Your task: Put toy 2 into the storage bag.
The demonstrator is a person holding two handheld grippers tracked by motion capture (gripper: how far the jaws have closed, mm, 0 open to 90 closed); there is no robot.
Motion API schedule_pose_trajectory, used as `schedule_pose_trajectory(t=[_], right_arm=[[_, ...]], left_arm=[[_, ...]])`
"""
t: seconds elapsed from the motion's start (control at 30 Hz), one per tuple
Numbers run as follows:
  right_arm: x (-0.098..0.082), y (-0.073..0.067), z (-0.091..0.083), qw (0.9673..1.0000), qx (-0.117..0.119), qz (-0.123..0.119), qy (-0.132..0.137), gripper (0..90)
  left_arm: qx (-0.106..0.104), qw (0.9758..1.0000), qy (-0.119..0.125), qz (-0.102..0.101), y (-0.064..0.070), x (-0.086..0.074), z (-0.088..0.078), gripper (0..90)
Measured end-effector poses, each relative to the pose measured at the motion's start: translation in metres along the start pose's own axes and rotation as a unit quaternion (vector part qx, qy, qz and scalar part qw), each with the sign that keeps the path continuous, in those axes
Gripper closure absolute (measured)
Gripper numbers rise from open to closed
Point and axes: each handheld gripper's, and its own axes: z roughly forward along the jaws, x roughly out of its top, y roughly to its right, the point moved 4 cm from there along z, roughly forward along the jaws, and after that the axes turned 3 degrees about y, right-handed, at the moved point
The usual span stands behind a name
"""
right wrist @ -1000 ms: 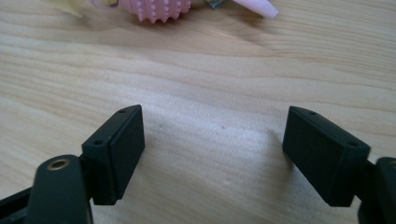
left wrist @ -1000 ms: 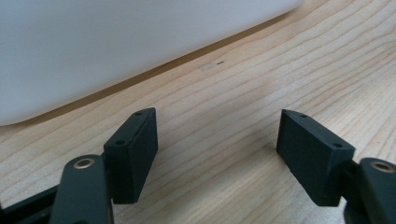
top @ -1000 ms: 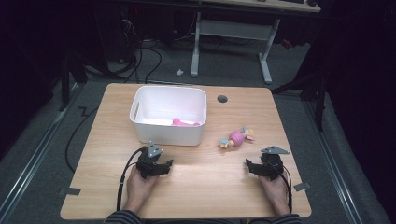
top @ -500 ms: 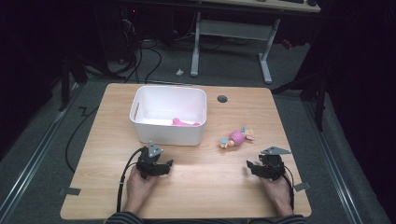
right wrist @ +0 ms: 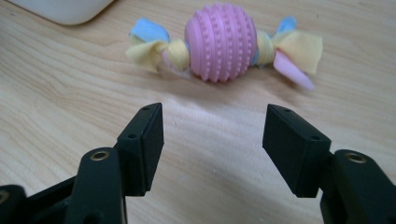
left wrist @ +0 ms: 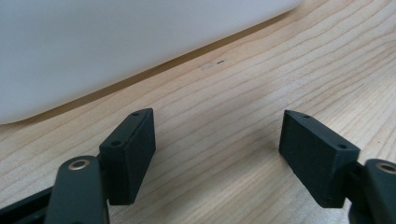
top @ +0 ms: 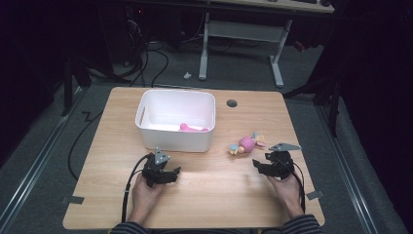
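pink toy point(right wrist: 221, 43), bare wood before right claw point(right wrist: 210, 140)

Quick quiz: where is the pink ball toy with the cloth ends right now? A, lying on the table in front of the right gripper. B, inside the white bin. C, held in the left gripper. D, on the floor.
A: the toy lies on the table, just ahead of the right gripper, whose jaws have nothing between them.
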Motion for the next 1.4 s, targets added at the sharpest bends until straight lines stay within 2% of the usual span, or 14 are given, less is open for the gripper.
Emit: schedule_pose_trajectory(t=[0.23, 0.4, 0.57, 0.77, 0.9, 1.17, 1.23, 1.4], right_arm=[[0.019, 0.001, 0.007, 0.9999, -0.001, -0.009, -0.008, 39.4], [0.030, 0.003, 0.012, 0.9998, 0.007, -0.010, -0.016, 39.2], [0.041, 0.003, 0.016, 0.9997, 0.008, -0.015, -0.019, 39.3], [0.056, 0.004, 0.021, 0.9998, 0.004, -0.016, -0.010, 39.0], [0.065, 0.005, 0.027, 0.9996, 0.006, -0.022, -0.019, 39.0], [0.073, 0.007, 0.039, 0.9993, 0.004, -0.027, -0.027, 38.8], [0.076, 0.007, 0.042, 0.9994, 0.004, -0.027, -0.021, 38.8], [0.073, 0.008, 0.051, 0.9993, 0.009, -0.025, -0.028, 37.6]], left_arm=[[0.000, 1.0000, 0.000, 0.001, 0.000, 0.000, 0.000, 26.8], [0.000, 1.0000, 0.000, 0.000, 0.000, 0.000, 0.000, 26.8], [0.000, 1.0000, 0.000, 0.000, 0.000, 0.000, 0.000, 26.8], [-0.001, 1.0000, 0.000, 0.000, 0.000, 0.000, 0.000, 26.8], [-0.001, 1.0000, 0.000, 0.000, 0.000, 0.000, 0.000, 26.8], [0.000, 1.0000, 0.000, 0.000, 0.000, 0.000, 0.000, 26.8], [0.000, 1.0000, 0.000, 0.000, 0.000, 0.000, 0.000, 26.7], [0.000, 1.0000, 0.000, 0.000, 0.000, 0.000, 0.000, 26.8]])
